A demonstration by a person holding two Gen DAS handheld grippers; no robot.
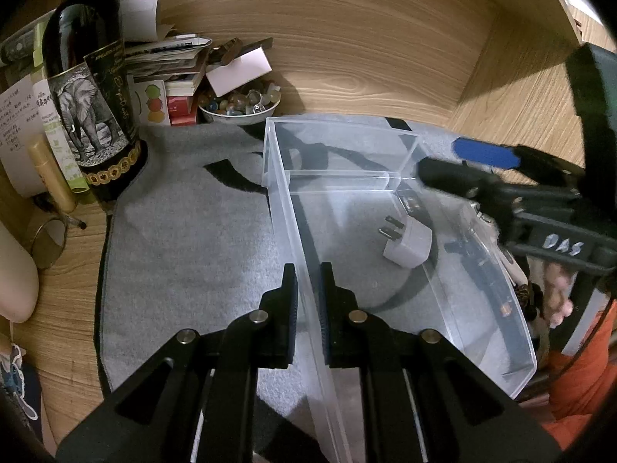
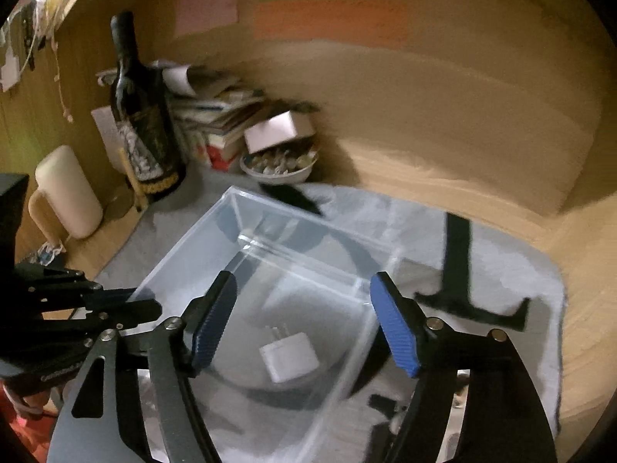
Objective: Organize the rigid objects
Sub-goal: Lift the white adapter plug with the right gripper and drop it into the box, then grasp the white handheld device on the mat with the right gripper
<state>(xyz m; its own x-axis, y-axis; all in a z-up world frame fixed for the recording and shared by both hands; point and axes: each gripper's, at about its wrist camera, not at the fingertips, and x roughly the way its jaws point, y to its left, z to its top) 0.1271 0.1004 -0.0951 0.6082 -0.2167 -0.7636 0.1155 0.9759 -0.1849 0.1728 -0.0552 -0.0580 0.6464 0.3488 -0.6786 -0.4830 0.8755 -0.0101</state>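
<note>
A clear plastic divided box (image 1: 478,328) lies on a grey mat (image 1: 185,239). A white plug adapter (image 1: 408,246) lies in its large compartment; it also shows in the right wrist view (image 2: 289,355). My left gripper (image 1: 308,301) is shut on the box's left wall, one finger on each side. My right gripper (image 2: 304,320) is open and empty above the box (image 2: 185,254), over the adapter. It shows in the left wrist view (image 1: 455,162) at the right, with blue pads.
A dark wine bottle (image 1: 88,88) stands at the back left by stacked books (image 1: 169,61) and a bowl of beads (image 1: 239,104). Small dark items (image 1: 513,289) lie right of the box. Wooden walls (image 1: 366,50) enclose the back and right.
</note>
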